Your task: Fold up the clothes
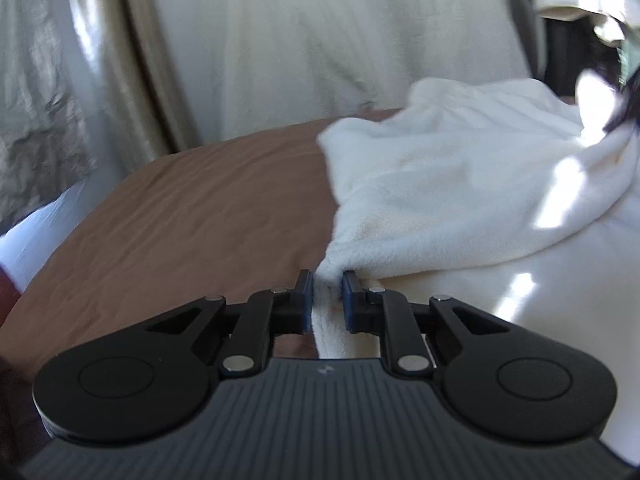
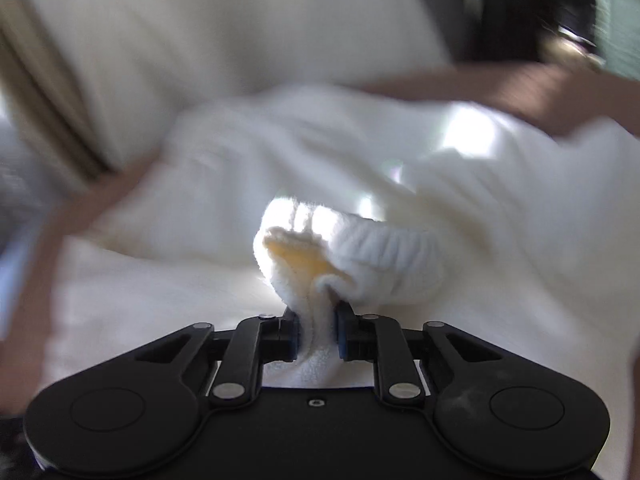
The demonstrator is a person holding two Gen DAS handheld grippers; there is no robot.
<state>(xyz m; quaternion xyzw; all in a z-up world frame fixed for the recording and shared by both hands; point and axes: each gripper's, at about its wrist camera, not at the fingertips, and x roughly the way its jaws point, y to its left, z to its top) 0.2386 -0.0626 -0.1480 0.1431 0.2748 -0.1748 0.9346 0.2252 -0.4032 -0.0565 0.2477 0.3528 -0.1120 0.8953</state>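
**Both grippers pinch the white garment for a fold**

The left gripper (image 1: pixel 327 294) has its fingers clamped on a bunched edge of the fleece (image 1: pixel 440 184), which spreads from there toward 2 o'clock over the bed. Holding an edge this way lets the cloth be lifted and carried across itself. The right gripper (image 2: pixel 317 330) is closed on a ribbed cuff (image 2: pixel 360 252) just at its tips, at 12 o'clock; the view is smeared, so it may be a hem rather than a cuff. Two grips probably keep the fold line straight.

The fleece lies on a brown sheet (image 1: pixel 192 216), bare toward 10 o'clock. Pale pillows (image 1: pixel 320 40) stand behind at 12 o'clock, with sun patches across the cloth.
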